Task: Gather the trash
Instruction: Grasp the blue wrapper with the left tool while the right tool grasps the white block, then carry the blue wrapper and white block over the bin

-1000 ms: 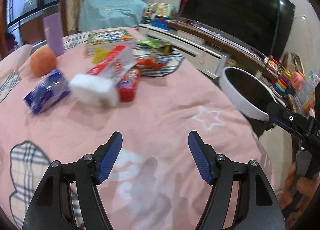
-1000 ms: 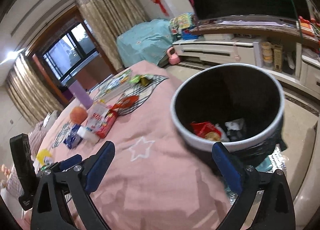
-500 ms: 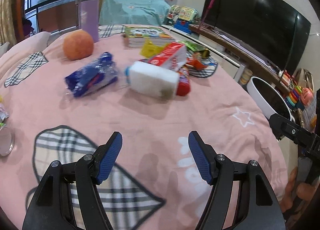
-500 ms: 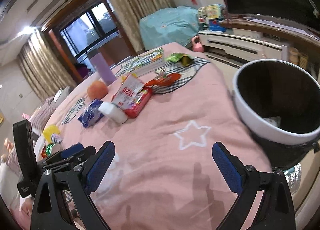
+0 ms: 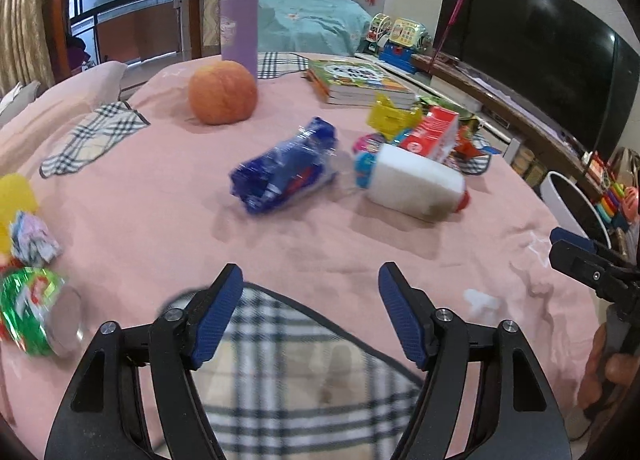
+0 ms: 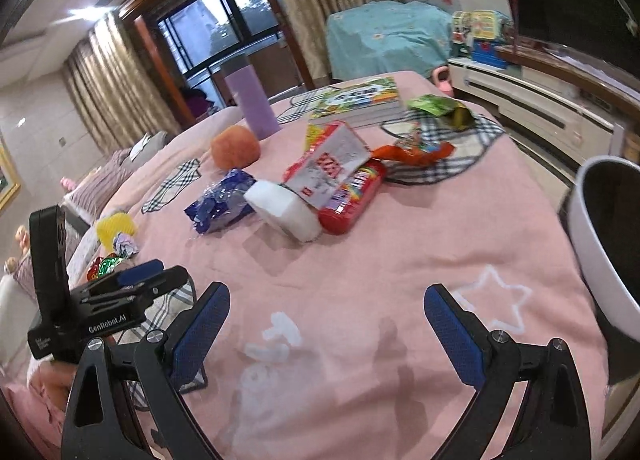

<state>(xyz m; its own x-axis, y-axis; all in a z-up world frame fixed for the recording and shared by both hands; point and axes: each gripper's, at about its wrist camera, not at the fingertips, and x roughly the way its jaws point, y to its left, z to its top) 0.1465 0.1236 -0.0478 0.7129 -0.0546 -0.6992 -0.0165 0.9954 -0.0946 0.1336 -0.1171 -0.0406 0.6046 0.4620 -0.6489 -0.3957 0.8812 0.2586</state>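
One white bin (image 6: 600, 244) stands right of the right gripper (image 6: 324, 324), contents hidden now, though wrappers showed inside earlier. Both grippers gape empty, the left gripper (image 5: 310, 316) having just widened; blue wrapper (image 5: 284, 172) lies ahead, nearer than before.

Both views swing away from the white bin (image 6: 600, 244), now at three o'clock. The left gripper (image 5: 310, 316) spreads slightly wider, empty.

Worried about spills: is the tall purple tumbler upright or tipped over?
Upright. The tall purple tumbler stands on its base behind the orange ball, dark lid on top.
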